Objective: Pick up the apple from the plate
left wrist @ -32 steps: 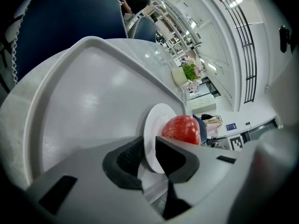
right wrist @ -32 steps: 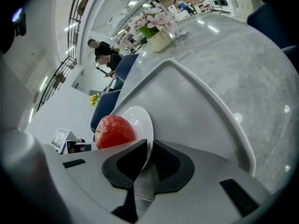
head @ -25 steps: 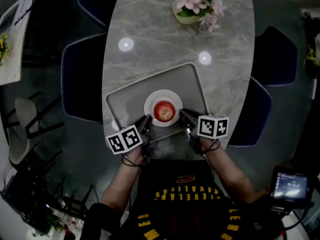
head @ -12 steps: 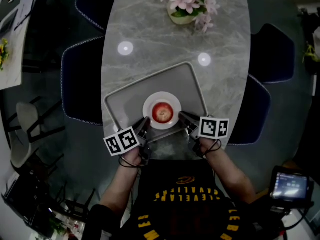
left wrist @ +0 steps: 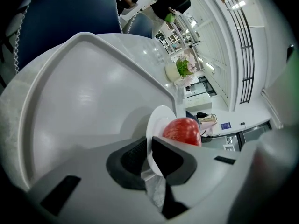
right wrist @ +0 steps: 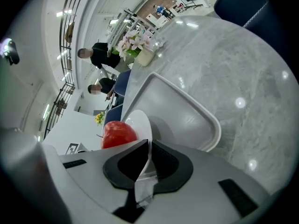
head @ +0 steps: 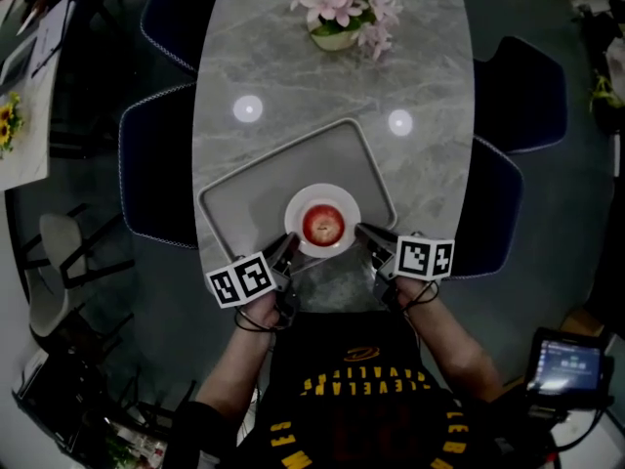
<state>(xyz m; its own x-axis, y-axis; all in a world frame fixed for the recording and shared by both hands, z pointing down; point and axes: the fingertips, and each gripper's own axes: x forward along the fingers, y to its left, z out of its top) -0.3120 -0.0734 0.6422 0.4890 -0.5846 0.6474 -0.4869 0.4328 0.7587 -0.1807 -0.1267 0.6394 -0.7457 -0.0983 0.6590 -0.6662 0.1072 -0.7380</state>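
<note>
A red apple sits on a small white plate over the near part of a grey tray. My left gripper is shut on the plate's near-left rim, and my right gripper is shut on its near-right rim. In the left gripper view the dark pads pinch the thin plate edge, with the apple just beyond and the tray below. The right gripper view shows the right gripper clamped on the plate, with the apple to the left above the tray.
The tray lies on an oval grey marble table. A pot of pink flowers stands at the far end. Dark blue chairs flank the table on both sides. People stand in the background.
Both grippers stay clamped on the plate. The plate with the apple now overlaps the tray's near rim, closer to me and seemingly raised off the tray.
</note>
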